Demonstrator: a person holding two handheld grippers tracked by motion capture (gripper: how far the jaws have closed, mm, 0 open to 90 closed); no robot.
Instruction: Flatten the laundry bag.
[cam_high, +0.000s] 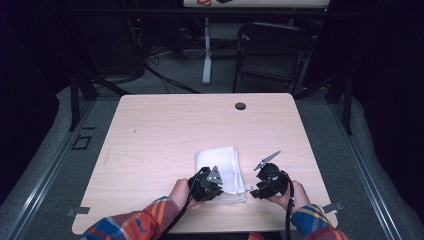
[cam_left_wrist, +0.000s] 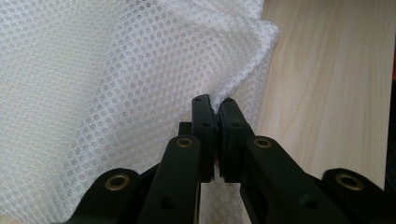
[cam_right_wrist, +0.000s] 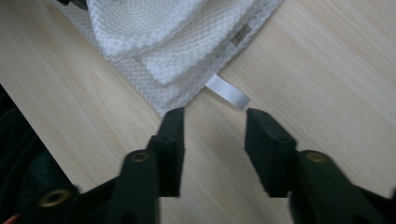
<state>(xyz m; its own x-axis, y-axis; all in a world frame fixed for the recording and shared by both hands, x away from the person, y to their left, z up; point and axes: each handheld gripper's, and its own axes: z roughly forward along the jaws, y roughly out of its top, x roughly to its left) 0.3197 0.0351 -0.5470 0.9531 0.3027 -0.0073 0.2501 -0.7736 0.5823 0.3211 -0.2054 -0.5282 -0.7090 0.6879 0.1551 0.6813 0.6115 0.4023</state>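
Observation:
A folded white mesh cloth (cam_high: 220, 162) lies on the wooden table (cam_high: 165, 130), near its front edge. My left gripper (cam_high: 212, 186) sits at the cloth's near left side and is shut on a fold of the cloth (cam_left_wrist: 116, 84), with the fabric pinched between the jaw tips (cam_left_wrist: 215, 105). My right gripper (cam_high: 262, 187) hovers just right of the cloth's near right corner, open, with nothing between its fingers. In the right gripper view the cloth's layered corner (cam_right_wrist: 177, 60) and its small white tag (cam_right_wrist: 228, 93) lie just ahead of the open gripper (cam_right_wrist: 215, 126).
A small dark round cap (cam_high: 240, 106) sits in the table's far edge. Behind the table stand a black folding chair (cam_high: 270, 50) and a white table leg (cam_high: 207, 50). Plaid sleeves (cam_high: 135, 225) come in at the bottom.

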